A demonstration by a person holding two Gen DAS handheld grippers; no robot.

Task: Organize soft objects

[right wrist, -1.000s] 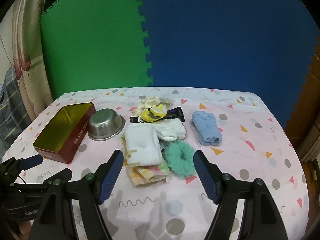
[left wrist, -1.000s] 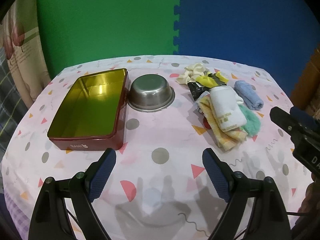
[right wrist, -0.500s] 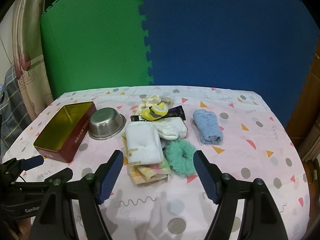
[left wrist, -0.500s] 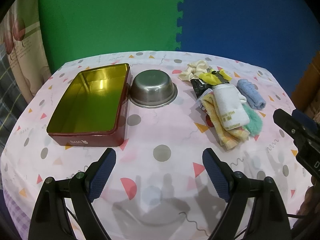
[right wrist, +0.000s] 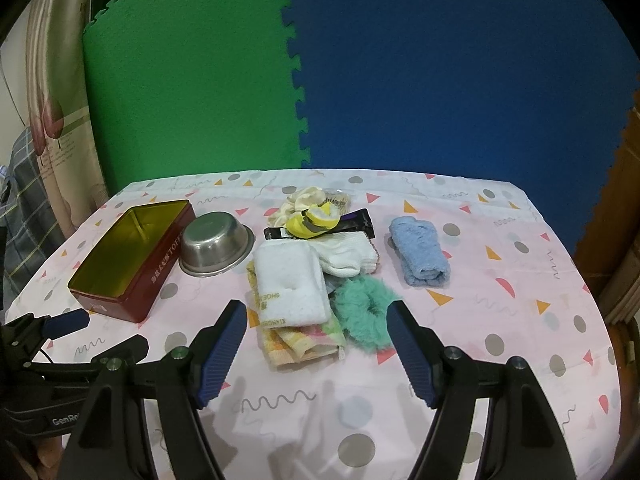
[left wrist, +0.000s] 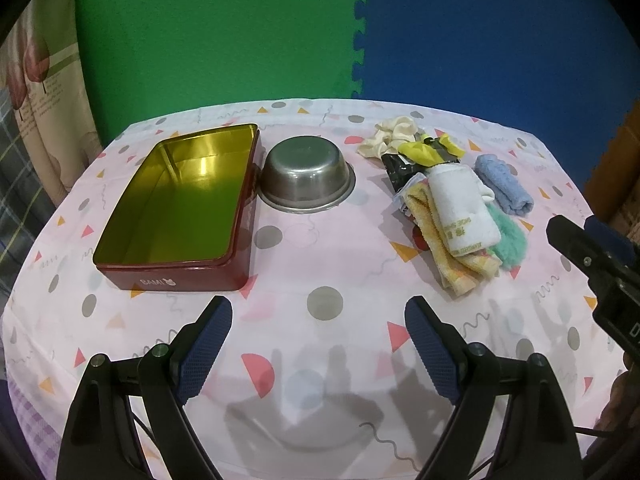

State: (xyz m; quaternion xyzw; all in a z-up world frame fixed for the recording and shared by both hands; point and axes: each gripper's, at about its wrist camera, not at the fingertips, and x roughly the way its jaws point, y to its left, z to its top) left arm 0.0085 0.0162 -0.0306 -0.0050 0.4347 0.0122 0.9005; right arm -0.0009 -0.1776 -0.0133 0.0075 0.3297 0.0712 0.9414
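- Low in the left wrist view, the left claw (left wrist: pixel 318 344) stands released, its blue-padded fingers (left wrist: pixel 204 350) wide apart over bare tabletop (left wrist: pixel 320 272) with nothing between them.
- Likewise the right claw (right wrist: pixel 316 350) is spread wide at the bottom of the right wrist view, holding nothing; its tips frame the near edge of the soft pile without touching it.
- At the centre of that view lies the pile: a folded white towel (right wrist: pixel 290 286) on top of a yellow-orange cloth (right wrist: pixel 300 340), with a fuzzy green scrunchie (right wrist: pixel 362 312) just beside them on the right.
- Behind the towel sit white socks (right wrist: pixel 346 256), a black packet (right wrist: pixel 356 220), a yellow soft piece (right wrist: pixel 314 220) and a cream scrunchie (right wrist: pixel 300 200).
- A rolled light blue cloth (right wrist: pixel 420 256) lies apart, to the right of the pile.
- On the left of the frame, an open red tin (right wrist: pixel 132 264) with a gold inside lies next to a steel bowl (right wrist: pixel 216 246).
- Green and blue foam mats (right wrist: pixel 304 80) stand behind the tabletop.
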